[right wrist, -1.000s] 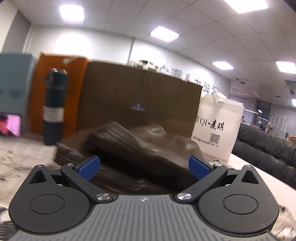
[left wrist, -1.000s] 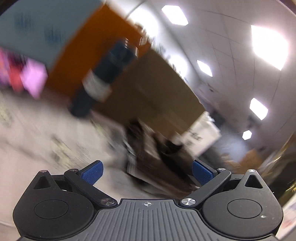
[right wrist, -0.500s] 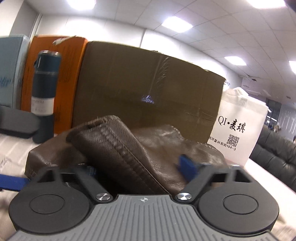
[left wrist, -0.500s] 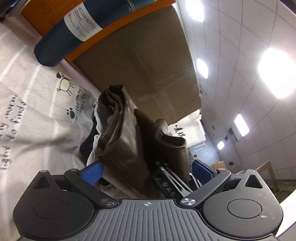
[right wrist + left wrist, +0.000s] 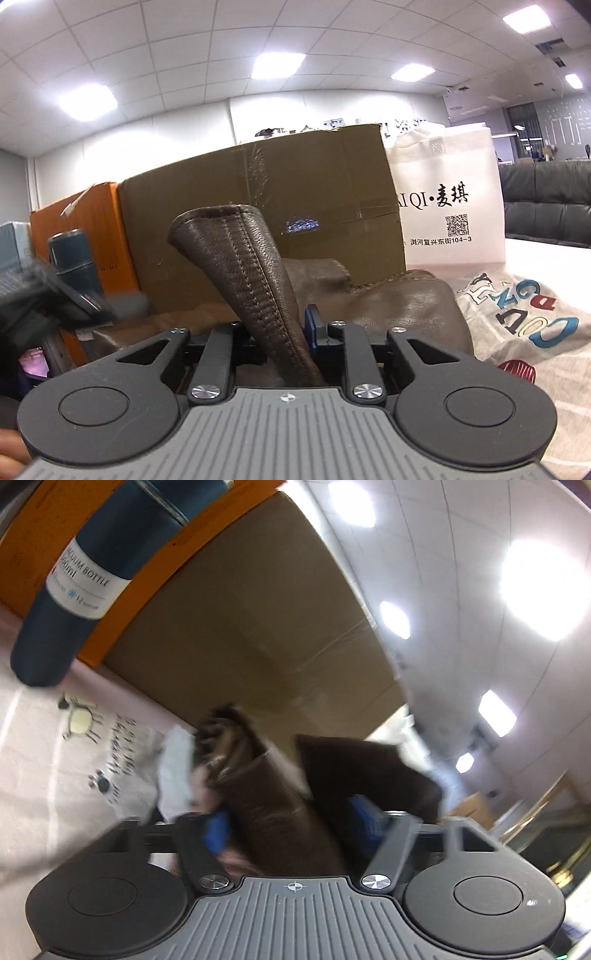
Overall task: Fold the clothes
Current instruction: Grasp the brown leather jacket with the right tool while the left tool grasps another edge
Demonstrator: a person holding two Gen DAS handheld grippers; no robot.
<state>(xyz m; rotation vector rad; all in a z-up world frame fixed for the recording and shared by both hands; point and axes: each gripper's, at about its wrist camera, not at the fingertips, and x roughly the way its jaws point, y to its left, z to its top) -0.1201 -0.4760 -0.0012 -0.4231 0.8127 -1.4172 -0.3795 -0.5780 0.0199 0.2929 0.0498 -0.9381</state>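
Observation:
A dark brown leather garment (image 5: 399,306) lies bunched on the table in front of a cardboard box. My right gripper (image 5: 280,332) is shut on a stitched fold of it (image 5: 243,266), which stands up between the jaws. My left gripper (image 5: 288,827) is closed in on another fold of the same garment (image 5: 266,805); the view is blurred. A blue pad (image 5: 218,830) shows beside the leather. The rest of the garment (image 5: 369,771) rises behind it.
A large brown cardboard box (image 5: 266,229) and an orange box (image 5: 92,229) stand behind. A dark blue vacuum bottle (image 5: 85,579) stands at the left. A white printed bag (image 5: 447,199) is at the right. Printed grey cloth (image 5: 532,332) covers the table.
Both grippers moved in onto the leather garment and closed on folds of it. The right one now holds a fold lifted upright; the left view is blurred by motion.

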